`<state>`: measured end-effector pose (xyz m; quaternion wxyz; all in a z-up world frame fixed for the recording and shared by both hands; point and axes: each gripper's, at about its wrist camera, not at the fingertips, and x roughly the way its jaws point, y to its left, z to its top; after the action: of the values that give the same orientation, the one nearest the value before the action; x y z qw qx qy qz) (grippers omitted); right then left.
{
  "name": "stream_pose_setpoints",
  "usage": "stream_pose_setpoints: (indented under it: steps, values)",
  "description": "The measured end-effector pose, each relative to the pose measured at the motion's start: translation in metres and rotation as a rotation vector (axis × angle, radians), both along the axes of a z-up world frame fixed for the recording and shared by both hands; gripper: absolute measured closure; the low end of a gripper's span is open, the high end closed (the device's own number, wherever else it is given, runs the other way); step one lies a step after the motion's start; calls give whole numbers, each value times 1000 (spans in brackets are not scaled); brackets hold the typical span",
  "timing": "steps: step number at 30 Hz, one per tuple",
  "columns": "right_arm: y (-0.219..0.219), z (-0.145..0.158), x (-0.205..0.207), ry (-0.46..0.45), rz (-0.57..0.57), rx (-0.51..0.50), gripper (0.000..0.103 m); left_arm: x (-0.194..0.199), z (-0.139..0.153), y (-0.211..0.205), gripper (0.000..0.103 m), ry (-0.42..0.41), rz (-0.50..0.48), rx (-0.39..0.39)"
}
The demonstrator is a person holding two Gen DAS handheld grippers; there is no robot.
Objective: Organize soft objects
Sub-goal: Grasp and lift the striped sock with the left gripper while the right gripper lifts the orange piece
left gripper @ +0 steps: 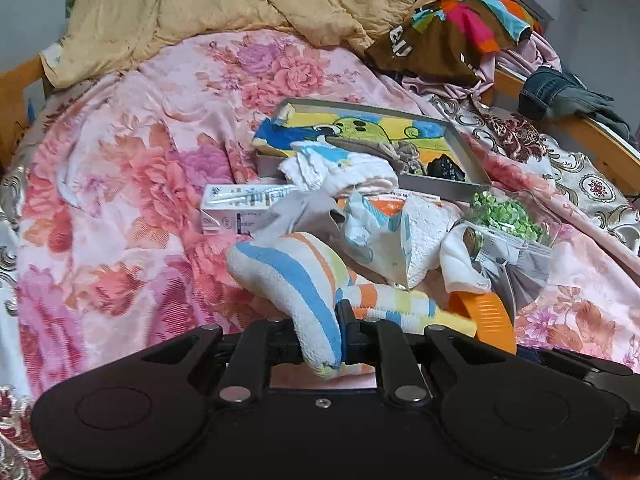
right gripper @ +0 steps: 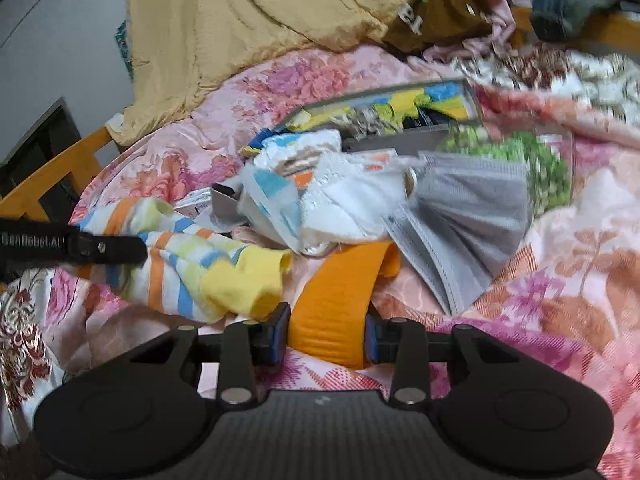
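A striped sock (left gripper: 304,280) in white, blue, orange and yellow lies on the floral bedspread (left gripper: 132,184). My left gripper (left gripper: 340,332) is shut on its blue-striped end. The sock also shows in the right wrist view (right gripper: 192,264), with the left gripper (right gripper: 100,246) at its left. My right gripper (right gripper: 326,336) is open, its jaws on either side of an orange soft strap (right gripper: 340,288), which also shows in the left wrist view (left gripper: 486,312). A grey face mask (right gripper: 464,216) and white cloths (right gripper: 344,204) lie just beyond.
A shallow box with a colourful picture (left gripper: 380,132) holds small dark items. A white carton (left gripper: 236,204), a green-patterned bag (left gripper: 508,212), a tan quilt (left gripper: 224,4), a brown multicolour garment (left gripper: 452,28) and jeans (left gripper: 560,92) lie around. Wooden bed rails (right gripper: 52,176) border the bed.
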<state>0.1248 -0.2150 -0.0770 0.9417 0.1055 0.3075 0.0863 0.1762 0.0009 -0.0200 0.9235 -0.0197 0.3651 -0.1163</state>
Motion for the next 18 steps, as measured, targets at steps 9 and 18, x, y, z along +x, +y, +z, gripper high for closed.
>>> stream_pose_setpoints:
  steps: [9,18]
  values:
    - [26,25,-25,-199,87,-141,64,-17,36,-4,88,-101,18,0]
    - [58,38,-37,-374,160,-396,65,-16,56,-9,88,-153,10,-5]
